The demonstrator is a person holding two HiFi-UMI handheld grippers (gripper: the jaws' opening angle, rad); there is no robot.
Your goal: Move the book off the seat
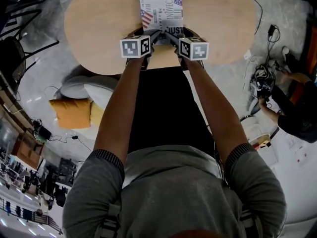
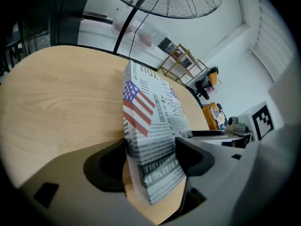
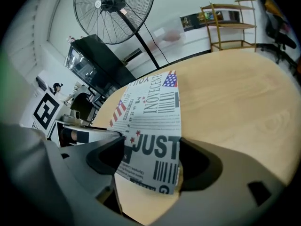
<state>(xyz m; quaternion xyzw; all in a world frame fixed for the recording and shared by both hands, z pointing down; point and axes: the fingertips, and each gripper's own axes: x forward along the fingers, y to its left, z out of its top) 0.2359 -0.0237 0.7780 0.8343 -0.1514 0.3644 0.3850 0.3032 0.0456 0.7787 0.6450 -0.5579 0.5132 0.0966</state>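
A book (image 1: 161,9) with a newsprint cover and a small US flag lies flat on the round wooden table (image 1: 99,24), its near edge over the table's front rim. My left gripper (image 1: 153,35) is shut on the book's near left corner; in the left gripper view the book (image 2: 150,121) fills the gap of that gripper (image 2: 150,147). My right gripper (image 1: 171,36) is at the near right corner. There the book (image 3: 153,112) lies between the jaws of that gripper (image 3: 152,149), which stand wide and look loose on it.
A black seat (image 1: 163,108) lies below my arms, in front of the table. Orange and white cushions (image 1: 74,112) sit on the floor at the left. A person (image 1: 292,110) crouches by cables (image 1: 262,78) at the right. A standing fan (image 3: 113,13) rises beyond the table.
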